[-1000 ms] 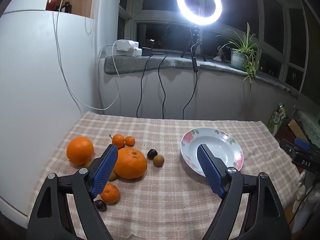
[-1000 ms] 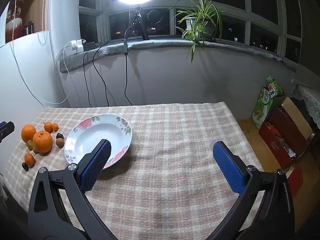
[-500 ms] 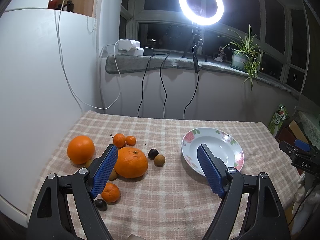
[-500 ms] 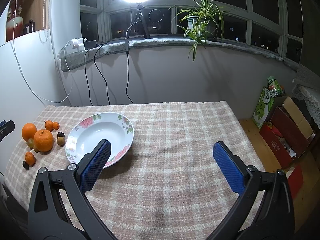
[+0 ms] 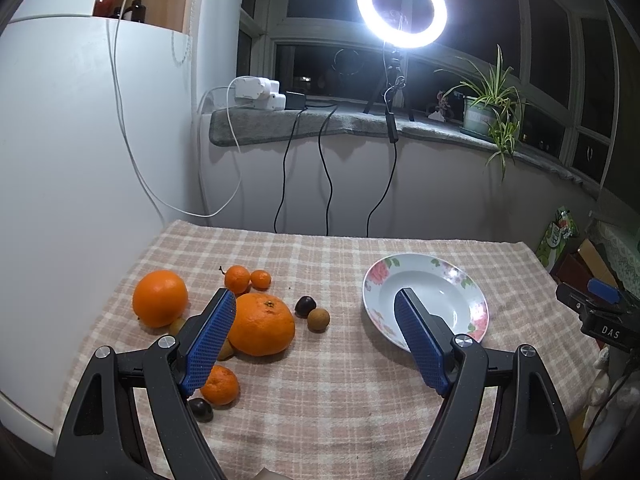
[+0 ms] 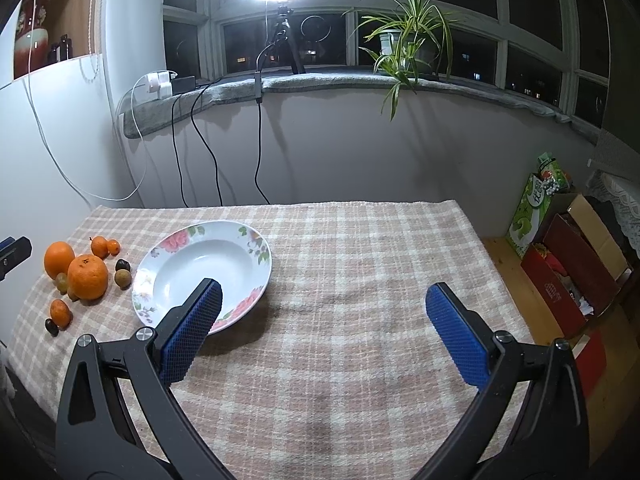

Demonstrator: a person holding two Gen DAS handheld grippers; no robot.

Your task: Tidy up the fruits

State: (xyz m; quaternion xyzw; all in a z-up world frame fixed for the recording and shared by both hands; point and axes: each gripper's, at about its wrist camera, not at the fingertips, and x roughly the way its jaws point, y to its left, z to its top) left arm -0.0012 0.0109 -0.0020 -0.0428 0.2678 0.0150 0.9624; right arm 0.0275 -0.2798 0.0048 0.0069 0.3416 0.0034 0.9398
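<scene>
My left gripper is wide open and empty, with the big orange at 11 o'clock, just inside its left pad. My right gripper, also spread and empty, is farther off. The empty plate sits at 1 o'clock; the orange is round, no long axis.
</scene>
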